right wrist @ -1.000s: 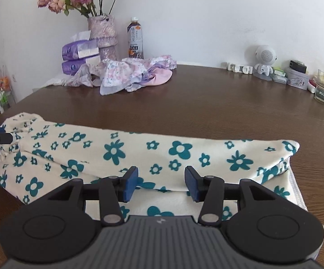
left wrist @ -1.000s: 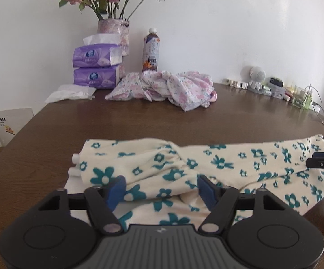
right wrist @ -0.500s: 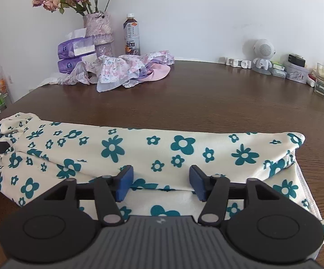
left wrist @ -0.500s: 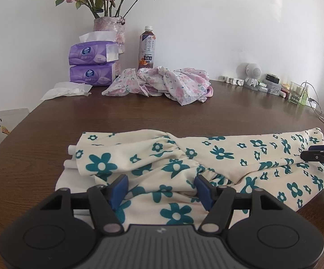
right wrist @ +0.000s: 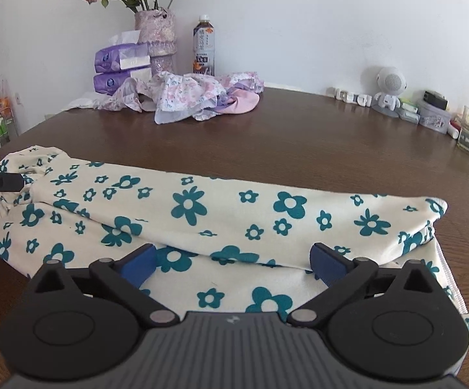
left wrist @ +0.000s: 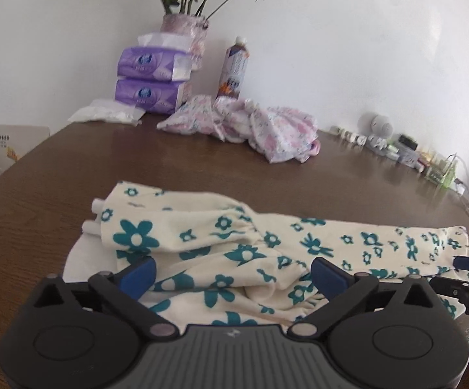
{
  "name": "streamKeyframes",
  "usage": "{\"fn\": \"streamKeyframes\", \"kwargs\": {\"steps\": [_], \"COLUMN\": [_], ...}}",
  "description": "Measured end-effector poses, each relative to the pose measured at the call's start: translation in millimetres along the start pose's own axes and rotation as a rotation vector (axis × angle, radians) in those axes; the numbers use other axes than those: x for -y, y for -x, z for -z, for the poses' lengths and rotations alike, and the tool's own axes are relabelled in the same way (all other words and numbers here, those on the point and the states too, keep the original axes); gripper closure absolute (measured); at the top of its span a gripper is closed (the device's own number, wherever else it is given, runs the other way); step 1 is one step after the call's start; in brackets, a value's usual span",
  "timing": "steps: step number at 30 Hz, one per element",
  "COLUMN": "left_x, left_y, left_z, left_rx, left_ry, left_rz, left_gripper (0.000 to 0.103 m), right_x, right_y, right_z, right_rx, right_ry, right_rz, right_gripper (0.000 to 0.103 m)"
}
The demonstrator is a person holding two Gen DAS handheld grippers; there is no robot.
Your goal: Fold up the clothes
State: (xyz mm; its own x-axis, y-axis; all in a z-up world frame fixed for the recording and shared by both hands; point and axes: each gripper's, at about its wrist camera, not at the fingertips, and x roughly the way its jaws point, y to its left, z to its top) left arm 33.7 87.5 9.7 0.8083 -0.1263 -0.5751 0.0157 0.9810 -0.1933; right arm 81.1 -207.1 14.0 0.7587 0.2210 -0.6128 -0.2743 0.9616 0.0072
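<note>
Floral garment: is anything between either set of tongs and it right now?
Nothing visible. The left tongs and right tongs are both open directly over the floral garment, with only its own folds below. The pink clothes pile and bottle sit far back on the table.

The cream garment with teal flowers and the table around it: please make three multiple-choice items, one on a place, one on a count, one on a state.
1. Where does the pink floral garment lie?
A. before the drink bottle
B. on the cream garment
C. beside the glass
2. How many purple tissue packs are stacked?
A. one
B. two
C. four
3. How do the jaws of the right gripper stand?
A. shut on cloth
B. shut on nothing
C. wide open

Key: 1 A, it lies at the far table edge under the bottle. 2 B, one pack rests on another. 3 C, the blue pads stand far apart over the cloth.
</note>
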Motion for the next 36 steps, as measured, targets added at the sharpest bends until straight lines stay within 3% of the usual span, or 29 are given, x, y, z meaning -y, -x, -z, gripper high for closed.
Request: {"fn": "streamKeyframes", "kwargs": {"steps": [20, 36], "left_x": [26.1, 23.6], "left_y": [-4.8, -4.5], "left_z": [12.2, 11.5], "left_rx": [-0.031, -0.029], "left_ry": [-0.154, -0.145], "left_rz": [-0.103, -0.096], "left_gripper": [0.0, 0.0], "right_x": [-5.0, -5.2], "right_y": [-5.2, -5.3], "right_z": [-0.7, -0.8], "right_rx": [-0.02, -0.019], "right_ry": [0.009, 0.01], "right_rz": [0.027, 0.028], "right_gripper": [0.001, 0.001]}}
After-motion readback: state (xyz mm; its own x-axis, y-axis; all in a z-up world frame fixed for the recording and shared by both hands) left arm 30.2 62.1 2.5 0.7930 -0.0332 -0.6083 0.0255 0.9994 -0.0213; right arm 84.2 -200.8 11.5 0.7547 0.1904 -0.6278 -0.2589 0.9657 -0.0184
